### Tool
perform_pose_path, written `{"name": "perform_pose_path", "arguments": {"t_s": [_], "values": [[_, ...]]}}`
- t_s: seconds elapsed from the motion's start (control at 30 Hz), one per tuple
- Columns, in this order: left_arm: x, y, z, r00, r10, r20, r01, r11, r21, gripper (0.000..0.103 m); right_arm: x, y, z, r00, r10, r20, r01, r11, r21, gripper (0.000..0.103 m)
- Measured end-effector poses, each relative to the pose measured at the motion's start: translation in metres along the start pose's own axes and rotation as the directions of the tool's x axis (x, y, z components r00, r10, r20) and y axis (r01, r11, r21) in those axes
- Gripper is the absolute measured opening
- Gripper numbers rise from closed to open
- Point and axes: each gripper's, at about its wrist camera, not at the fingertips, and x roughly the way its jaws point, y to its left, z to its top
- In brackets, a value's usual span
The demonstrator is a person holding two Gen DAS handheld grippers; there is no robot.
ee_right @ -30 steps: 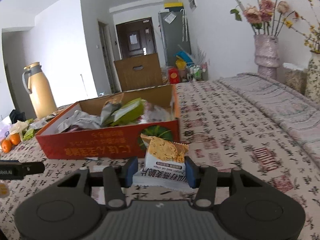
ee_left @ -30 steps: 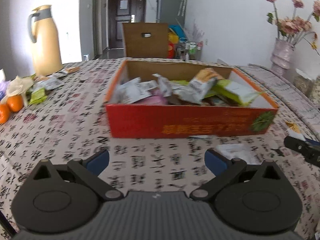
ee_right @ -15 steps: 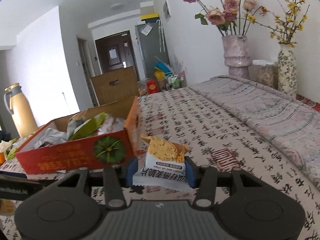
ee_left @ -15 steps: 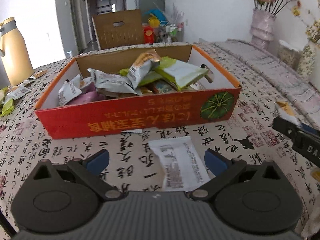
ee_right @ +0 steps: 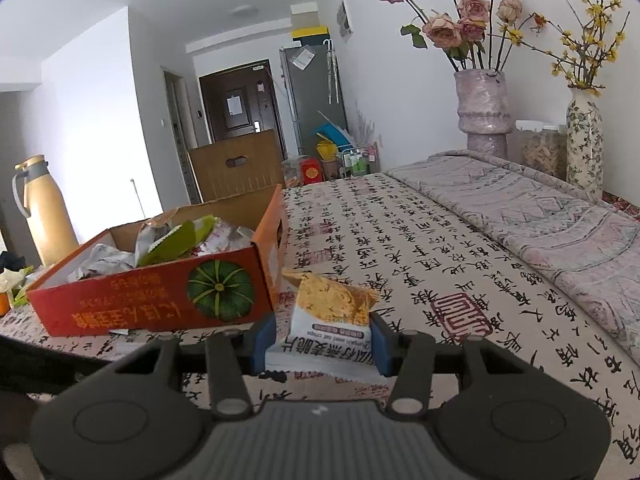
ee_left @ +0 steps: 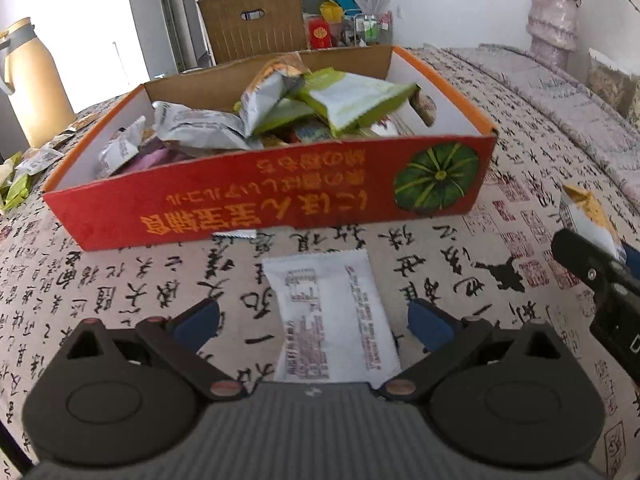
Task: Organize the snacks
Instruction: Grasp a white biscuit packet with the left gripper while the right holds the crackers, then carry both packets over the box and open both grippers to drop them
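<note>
Your red pumpkin-print box (ee_left: 280,208), frame centre, holds heaped snack packets (ee_left: 344,100). Your left gripper (ee_left: 316,316) gapes over a white sachet (ee_left: 332,316). Your right gripper (ee_right: 320,340) clamps an oat-crisp packet (ee_right: 328,320).

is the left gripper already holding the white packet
No, the left gripper is open, with the white packet lying flat on the tablecloth between its fingers.

box (ee_left: 280,204) on table (ee_left: 100,280) | packet (ee_left: 332,320) before box | flask (ee_left: 28,88) behind-left, perhaps on table

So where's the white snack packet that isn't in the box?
In the left wrist view, the flat white snack packet lies on the calligraphy-print tablecloth, just in front of the red cardboard box, between the open left claw's blue pads.
</note>
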Motion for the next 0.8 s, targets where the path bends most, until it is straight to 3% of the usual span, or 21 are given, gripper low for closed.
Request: {"name": "perform_pose_path", "arguments": {"t_s": [0.2, 0.4, 0.8], "values": [[-0.002, 0.004, -0.001, 0.998, -0.065, -0.003, 0.065, 0.997, -0.043, 0.085, 0.0, 0.001, -0.001, 1.0, 0.006, -0.001, -0.006, 1.0, -0.005, 0.049], [-0.007, 0.004, -0.002, 0.997, -0.08, 0.022, 0.081, 0.996, -0.031, 0.055, 0.0, 0.003, -0.001, 1.0, 0.004, 0.001, -0.004, 1.0, -0.015, 0.049], [-0.019, 0.019, -0.006, 0.995, -0.09, 0.048, 0.093, 0.995, -0.048, 0.043, 0.001, 0.004, -0.002, 1.0, 0.016, -0.006, -0.016, 0.999, -0.031, 0.049]]}}
